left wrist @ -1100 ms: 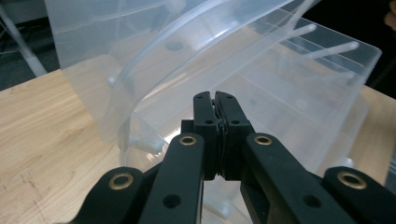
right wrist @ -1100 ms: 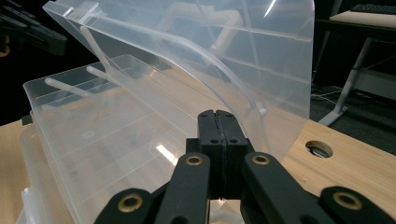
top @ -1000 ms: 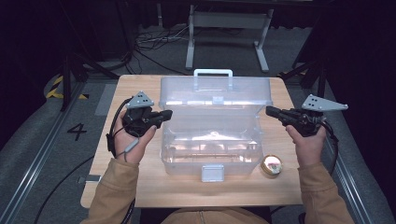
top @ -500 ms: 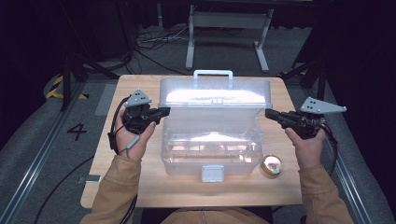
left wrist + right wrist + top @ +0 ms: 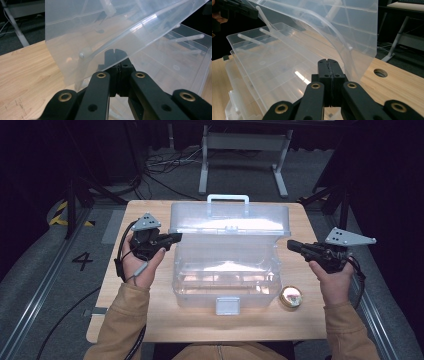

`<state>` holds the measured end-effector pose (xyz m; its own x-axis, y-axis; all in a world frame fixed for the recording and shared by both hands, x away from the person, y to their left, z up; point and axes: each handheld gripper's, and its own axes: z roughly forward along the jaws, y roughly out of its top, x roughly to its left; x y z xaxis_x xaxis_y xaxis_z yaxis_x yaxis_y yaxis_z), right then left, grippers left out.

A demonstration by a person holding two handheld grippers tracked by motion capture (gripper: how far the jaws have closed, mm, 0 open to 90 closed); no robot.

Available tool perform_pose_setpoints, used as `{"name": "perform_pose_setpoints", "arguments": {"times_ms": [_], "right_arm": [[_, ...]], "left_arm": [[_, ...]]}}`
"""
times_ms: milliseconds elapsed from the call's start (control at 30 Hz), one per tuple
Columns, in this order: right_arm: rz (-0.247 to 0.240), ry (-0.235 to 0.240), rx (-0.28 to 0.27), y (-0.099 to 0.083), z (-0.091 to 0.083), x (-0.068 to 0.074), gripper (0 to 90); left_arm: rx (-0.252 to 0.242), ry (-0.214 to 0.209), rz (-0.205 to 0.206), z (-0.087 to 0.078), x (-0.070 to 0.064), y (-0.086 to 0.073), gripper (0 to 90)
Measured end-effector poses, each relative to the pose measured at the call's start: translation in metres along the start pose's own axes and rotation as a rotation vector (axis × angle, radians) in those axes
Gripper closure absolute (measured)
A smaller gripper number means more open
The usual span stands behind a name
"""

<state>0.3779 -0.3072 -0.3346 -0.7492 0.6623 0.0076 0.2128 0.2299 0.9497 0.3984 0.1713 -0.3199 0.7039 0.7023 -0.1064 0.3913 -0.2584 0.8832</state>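
On the wooden worktop [image 5: 150, 320], my clenched left gripper [image 5: 175, 238] touches the raised lid [image 5: 230, 217] of the clear plastic box [image 5: 227, 275]; my right gripper [image 5: 291, 244], also clenched and empty, hovers beside its opposite edge, a gold tin [image 5: 291, 296] nearby.

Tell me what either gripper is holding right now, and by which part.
Nothing is held. The left gripper sits jaws shut beside the raised lid of the clear plastic box; the right gripper is shut too, just off the box's other side.
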Motion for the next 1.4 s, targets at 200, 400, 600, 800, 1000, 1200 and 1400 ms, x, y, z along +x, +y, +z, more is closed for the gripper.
{"name": "perform_pose_setpoints", "arguments": {"times_ms": [200,400,600,800,1000,1200,1400], "right_arm": [[0.007,-0.034,0.017,-0.005,-0.005,0.002,85.7],[0.016,-0.053,0.019,-0.007,-0.008,0.005,75.0],[0.049,-0.057,0.01,-0.008,-0.007,0.008,63.8],[0.028,-0.174,-0.032,-0.004,-0.003,0.012,58.4],[-0.031,-0.215,-0.02,0.007,0.004,0.021,55.8],[-0.046,-0.295,0.019,0.026,0.012,0.024,57.0],[-0.071,-0.385,0.012,0.035,0.03,0.024,55.4]], "left_arm": [[-0.005,-0.016,0.005,0.001,0.004,0.004,86.7],[-0.011,-0.029,0.004,0.002,0.007,0.007,86.6],[-0.015,-0.037,0.003,0.003,0.01,0.008,85.9],[-0.011,-0.038,0.005,0.003,0.01,0.01,85.0],[-0.009,-0.041,0.007,0.003,0.01,0.01,84.2],[-0.007,-0.052,0.01,0.005,0.01,0.01,82.5],[-0.006,-0.058,0.01,0.005,0.011,0.011,82.3]]}}
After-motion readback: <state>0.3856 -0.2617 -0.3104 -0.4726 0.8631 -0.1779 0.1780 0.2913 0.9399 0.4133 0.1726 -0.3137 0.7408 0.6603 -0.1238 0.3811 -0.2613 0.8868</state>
